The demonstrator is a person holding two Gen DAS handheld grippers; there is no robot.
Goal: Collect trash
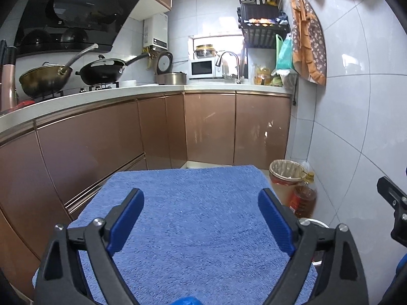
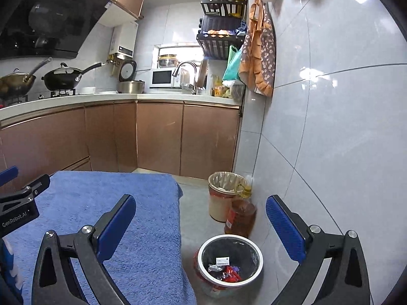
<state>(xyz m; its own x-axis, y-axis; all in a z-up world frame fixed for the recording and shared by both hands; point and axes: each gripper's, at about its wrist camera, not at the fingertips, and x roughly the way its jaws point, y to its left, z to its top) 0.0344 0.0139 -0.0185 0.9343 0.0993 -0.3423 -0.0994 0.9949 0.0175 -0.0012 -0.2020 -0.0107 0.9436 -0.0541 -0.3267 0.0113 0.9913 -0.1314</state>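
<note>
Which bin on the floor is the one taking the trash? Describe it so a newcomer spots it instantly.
Start at the blue towel-covered table and look down past its right edge to the floor by the tiled wall. Three things stand in a row there: a tan-lined bin farthest, an oil bottle, then the nearest bin. Only this one has a white rim, black liner and wrappers inside.

White lettering reading "GenRobot.AI" stood on the black body of the left gripper (image 2: 17, 203), seen to the left of the right gripper. Labels on the oil bottle and appliances were too small to read.
</note>
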